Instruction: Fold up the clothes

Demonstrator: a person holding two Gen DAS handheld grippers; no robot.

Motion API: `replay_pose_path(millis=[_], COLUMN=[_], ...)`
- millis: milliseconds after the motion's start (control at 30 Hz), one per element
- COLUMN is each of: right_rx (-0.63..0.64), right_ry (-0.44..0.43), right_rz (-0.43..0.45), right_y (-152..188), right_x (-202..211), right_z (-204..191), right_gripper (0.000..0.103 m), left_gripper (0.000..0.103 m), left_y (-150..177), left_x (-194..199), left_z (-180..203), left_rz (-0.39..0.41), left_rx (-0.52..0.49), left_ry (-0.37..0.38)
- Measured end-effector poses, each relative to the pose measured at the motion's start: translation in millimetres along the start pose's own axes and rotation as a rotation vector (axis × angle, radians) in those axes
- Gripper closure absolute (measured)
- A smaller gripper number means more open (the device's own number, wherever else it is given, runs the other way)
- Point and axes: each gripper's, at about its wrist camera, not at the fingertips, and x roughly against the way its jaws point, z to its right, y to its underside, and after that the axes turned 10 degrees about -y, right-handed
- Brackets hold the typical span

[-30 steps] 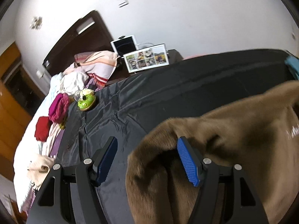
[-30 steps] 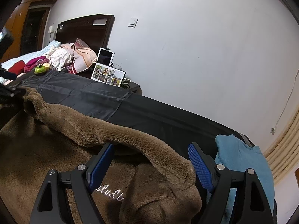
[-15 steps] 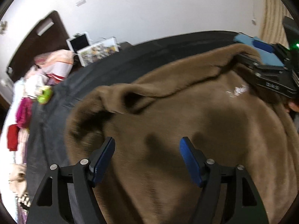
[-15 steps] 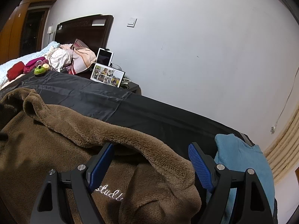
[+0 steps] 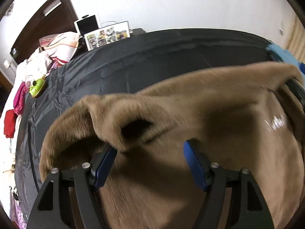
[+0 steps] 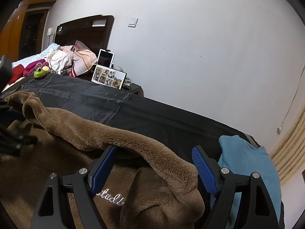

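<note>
Brown fleece garment point(image 6: 63, 171) lies nearest on the black sheet point(image 5: 162, 66). Both the left gripper point(image 5: 150, 162) and right gripper point(image 6: 154, 168) gape over its folds, apparently gripping nothing. Further right sits a blue towel point(image 6: 247, 162); far left, a green toy point(image 5: 37, 86).

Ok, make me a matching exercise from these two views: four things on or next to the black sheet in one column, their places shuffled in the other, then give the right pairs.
Things:
1. brown fleece garment
2. blue towel
3. green toy
4. photo collage frame

Places:
A. propped on the dark bedside table, in front of the tablet
B. far corner of the black sheet, by the pile of clothes
C. spread under both claws
D. edge of the sheet beside the right claw

Pairs: 1-C, 2-D, 3-B, 4-A
</note>
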Motion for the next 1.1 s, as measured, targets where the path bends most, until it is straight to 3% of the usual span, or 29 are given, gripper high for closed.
replay_pose_path(millis=[200,433,667,1100], right_rx=[-0.01,-0.031,-0.026,-0.022], right_ry=[0.01,0.035,0.027,-0.015], right_rz=[0.004,0.03,0.033,0.014], right_y=[0,0,-1,0], right_x=[0,3,3,-1], right_z=[2,8,7,5], right_gripper=[0.02,0.02,0.02,0.02], left_gripper=[0.027,0.027,0.027,0.027], left_y=[-36,-66,-55,9], left_x=[-9,-10,-24,16], left_z=[-7,-36,-36,-38], left_rz=[0.039,0.084,0.048,0.064], left_rx=[0.06,0.24,0.193,0.048], left_ry=[-0.041,-0.046,-0.055,-0.035])
